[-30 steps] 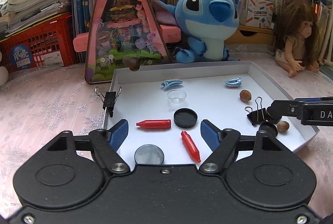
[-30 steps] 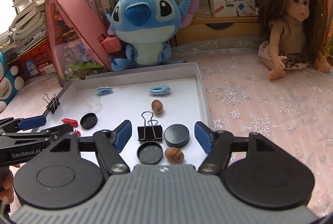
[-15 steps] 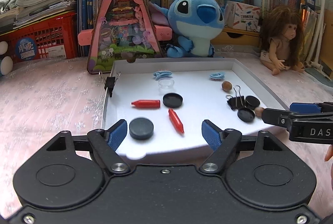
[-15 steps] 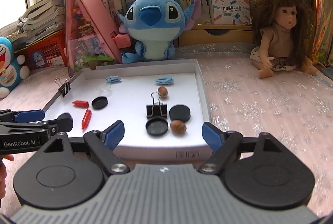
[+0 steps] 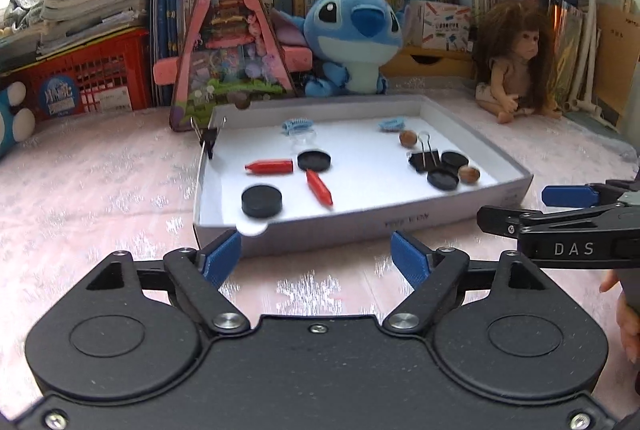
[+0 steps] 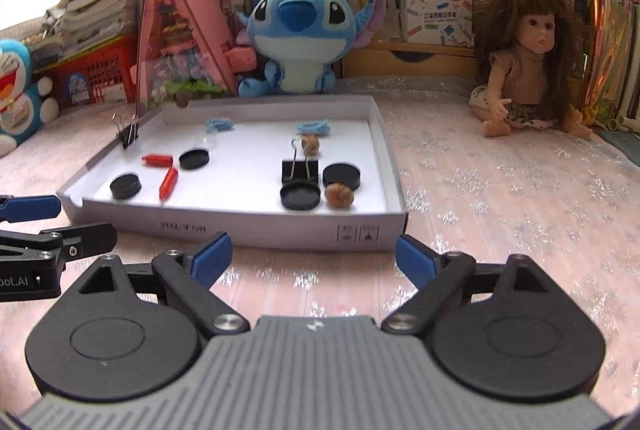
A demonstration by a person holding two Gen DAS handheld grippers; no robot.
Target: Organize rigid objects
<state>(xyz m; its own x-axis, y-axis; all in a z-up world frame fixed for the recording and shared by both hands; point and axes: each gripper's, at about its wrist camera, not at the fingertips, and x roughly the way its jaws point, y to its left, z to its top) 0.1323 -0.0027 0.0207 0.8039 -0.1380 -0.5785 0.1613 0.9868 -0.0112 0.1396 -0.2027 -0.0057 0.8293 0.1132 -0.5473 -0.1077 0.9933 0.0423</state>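
A shallow white tray (image 5: 424,220) (image 6: 248,226) lies on the pink cloth. In it are two red crayons (image 5: 269,166) (image 6: 168,183), several black discs (image 5: 261,202) (image 6: 301,196), a black binder clip (image 5: 425,161) (image 6: 300,170), two nuts (image 5: 469,174) (image 6: 339,195), two blue hair clips (image 5: 296,125) (image 6: 313,128) and a clear cap (image 5: 303,139). Another binder clip (image 5: 209,142) (image 6: 130,136) grips the tray's left wall. My left gripper (image 5: 316,256) and right gripper (image 6: 314,257) are open and empty, in front of the tray's near wall.
A pink triangular toy house (image 5: 230,42), a blue plush (image 5: 354,38) and a doll (image 6: 528,62) stand behind the tray. Bookshelves and a red basket (image 5: 92,74) line the back. The right gripper shows in the left wrist view (image 5: 560,226).
Both grippers have pulled back from over the tray to in front of its near wall. Both stay open and empty. The objects in the tray have not moved.
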